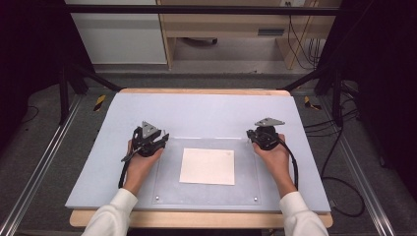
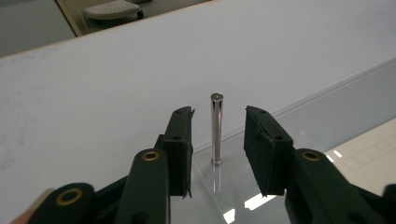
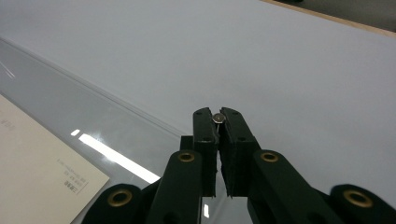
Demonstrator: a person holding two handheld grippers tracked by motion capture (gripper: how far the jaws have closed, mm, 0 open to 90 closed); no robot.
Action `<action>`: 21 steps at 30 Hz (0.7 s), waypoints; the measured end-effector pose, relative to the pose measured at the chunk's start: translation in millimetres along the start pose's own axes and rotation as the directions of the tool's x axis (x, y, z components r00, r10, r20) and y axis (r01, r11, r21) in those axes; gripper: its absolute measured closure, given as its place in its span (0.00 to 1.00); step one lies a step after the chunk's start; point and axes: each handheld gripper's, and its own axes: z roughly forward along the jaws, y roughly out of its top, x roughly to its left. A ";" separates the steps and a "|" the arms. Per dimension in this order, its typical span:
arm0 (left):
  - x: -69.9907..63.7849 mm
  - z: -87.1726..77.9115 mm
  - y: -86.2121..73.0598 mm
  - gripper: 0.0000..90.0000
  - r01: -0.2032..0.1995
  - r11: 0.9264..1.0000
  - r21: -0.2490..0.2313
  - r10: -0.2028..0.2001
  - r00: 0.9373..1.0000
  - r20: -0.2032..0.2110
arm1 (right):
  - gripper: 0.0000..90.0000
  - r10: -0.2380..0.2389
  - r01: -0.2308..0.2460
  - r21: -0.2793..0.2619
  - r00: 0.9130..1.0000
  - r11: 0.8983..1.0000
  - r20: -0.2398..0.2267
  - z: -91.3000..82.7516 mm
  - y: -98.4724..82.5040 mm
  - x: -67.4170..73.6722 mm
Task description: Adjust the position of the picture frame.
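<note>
A clear plastic plate lies on the grey mat, with a sheet of cream paper on its middle. At the plate's far left corner a thin metal pin stands upright, and my left gripper is open around it, with a gap between the pin and each pad. At the far right corner my right gripper is shut on a second metal pin, whose round top shows between the tips.
Two small pins mark the plate's near corners. The mat covers a wooden table, whose edge shows at front and back. Black frame bars and cables stand on the floor to both sides, and furniture stands beyond the far edge.
</note>
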 end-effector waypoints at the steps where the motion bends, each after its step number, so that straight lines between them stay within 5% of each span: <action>1: 0.4 0.1 0.9 0.76 -0.006 1.000 0.000 0.006 1.000 -0.002 | 0.95 -0.002 0.002 -0.002 1.000 1.000 0.000 0.0 -0.1 0.0; 8: -1.9 7.4 5.2 0.93 0.003 1.000 -0.001 -0.003 1.000 -0.003 | 0.95 0.006 -0.006 0.012 1.000 1.000 0.004 -1.1 0.8 0.5; 13: 2.0 8.3 7.7 0.94 0.038 0.999 0.012 -0.038 0.999 0.018 | 0.95 0.012 -0.012 0.026 1.000 1.000 0.004 -1.0 2.9 0.3; 21: 10.5 15.9 22.1 0.95 0.051 0.994 0.098 -0.056 0.997 0.044 | 0.94 0.070 -0.063 0.149 0.997 0.987 -0.039 3.3 19.2 -8.2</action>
